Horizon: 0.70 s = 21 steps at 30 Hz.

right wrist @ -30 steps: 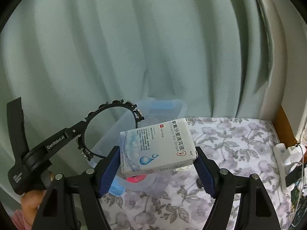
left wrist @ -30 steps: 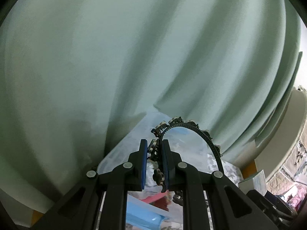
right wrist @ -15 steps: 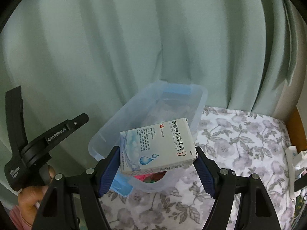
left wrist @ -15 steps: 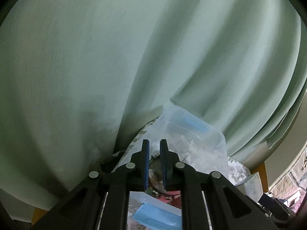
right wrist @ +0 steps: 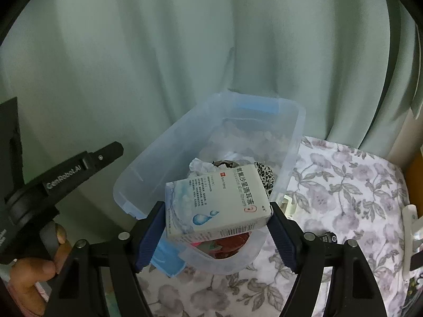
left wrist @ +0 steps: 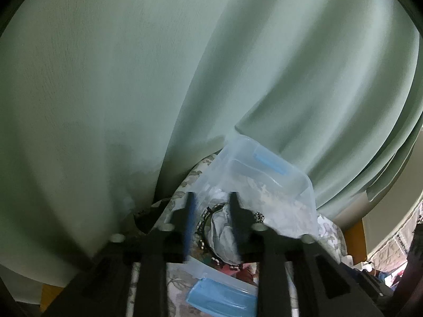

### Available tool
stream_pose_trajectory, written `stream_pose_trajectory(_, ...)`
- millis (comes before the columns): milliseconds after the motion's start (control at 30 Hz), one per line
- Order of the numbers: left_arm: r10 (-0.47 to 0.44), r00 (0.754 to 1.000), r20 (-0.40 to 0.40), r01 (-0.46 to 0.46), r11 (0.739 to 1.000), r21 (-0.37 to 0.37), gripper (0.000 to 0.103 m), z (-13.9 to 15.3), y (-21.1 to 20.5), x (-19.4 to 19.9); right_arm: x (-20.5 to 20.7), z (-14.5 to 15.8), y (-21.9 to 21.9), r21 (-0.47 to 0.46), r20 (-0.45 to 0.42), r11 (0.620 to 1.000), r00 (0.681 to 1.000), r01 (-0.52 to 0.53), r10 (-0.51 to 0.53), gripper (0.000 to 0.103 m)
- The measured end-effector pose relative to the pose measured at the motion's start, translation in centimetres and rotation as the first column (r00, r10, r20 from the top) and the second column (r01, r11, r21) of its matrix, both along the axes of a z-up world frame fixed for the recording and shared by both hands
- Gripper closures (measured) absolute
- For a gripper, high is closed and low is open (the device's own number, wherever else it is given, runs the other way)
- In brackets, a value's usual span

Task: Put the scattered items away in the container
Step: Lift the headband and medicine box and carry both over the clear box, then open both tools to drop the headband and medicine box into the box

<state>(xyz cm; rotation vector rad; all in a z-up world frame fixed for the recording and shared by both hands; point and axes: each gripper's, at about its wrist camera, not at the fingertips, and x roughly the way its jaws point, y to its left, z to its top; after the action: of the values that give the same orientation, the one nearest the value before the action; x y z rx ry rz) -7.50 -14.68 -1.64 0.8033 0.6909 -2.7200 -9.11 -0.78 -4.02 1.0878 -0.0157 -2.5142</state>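
- The clear plastic container (right wrist: 288,142) sits on the flowered bedspread (right wrist: 351,192), hard against the green curtain (right wrist: 185,52) at the bed's back edge, and there's already a pile inside: crumpled white paper (right wrist: 201,165), a leopard-print piece (right wrist: 267,175), something red near the front wall.
- In the left wrist view we also spot a dark studded headband (left wrist: 208,212) lying in the container, right between our left fingers.
- Our right gripper (right wrist: 216,227) is clamped on the ear-drops box (right wrist: 214,206), pads pressing its two short ends, and the box hangs over the container's near end.
- Our left gripper (left wrist: 211,224) is parted, nothing between the pads, poised over the container's near rim (left wrist: 224,272).
- A blue latch (right wrist: 169,259) juts off the container's near wall, just under the box.
- Beside the container, toward the bed's right edge, a small dark item (right wrist: 327,237) and a cream clip (right wrist: 288,203) lie out on the bedspread.
- Here's the worry: the box is tilted and the pile under it is lumpy, so letting go here could see it slide off the paper, or catch the near rim and tip out onto the bedspread.
- And with both tools crowding the same end, opening the right fingers wide could knock the wall and shove the container into the curtain.
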Motion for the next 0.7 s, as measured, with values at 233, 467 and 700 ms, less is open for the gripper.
stream_pose_trajectory(233,-0.014,1.000,-0.005,0.014,1.000,0.000,0.048,0.2,0.1,0.9,-0.2,-0.4,-0.5,0.018,0.012,1.000,1.000,-0.011,0.010,0.025)
stream_pose_trajectory(467,-0.024,1.000,-0.002,0.024,1.000,-0.007,0.035,0.4,0.6,0.7,0.0,-0.3,0.0,0.004,0.003,1.000,1.000,0.002,-0.002,0.017)
stream_pose_trajectory(700,-0.036,0.999,0.001,0.036,0.999,-0.027,0.035,1.1,1.4,1.3,0.4,0.0,1.3,-0.023,-0.005,0.999,1.000,0.028,-0.028,0.015)
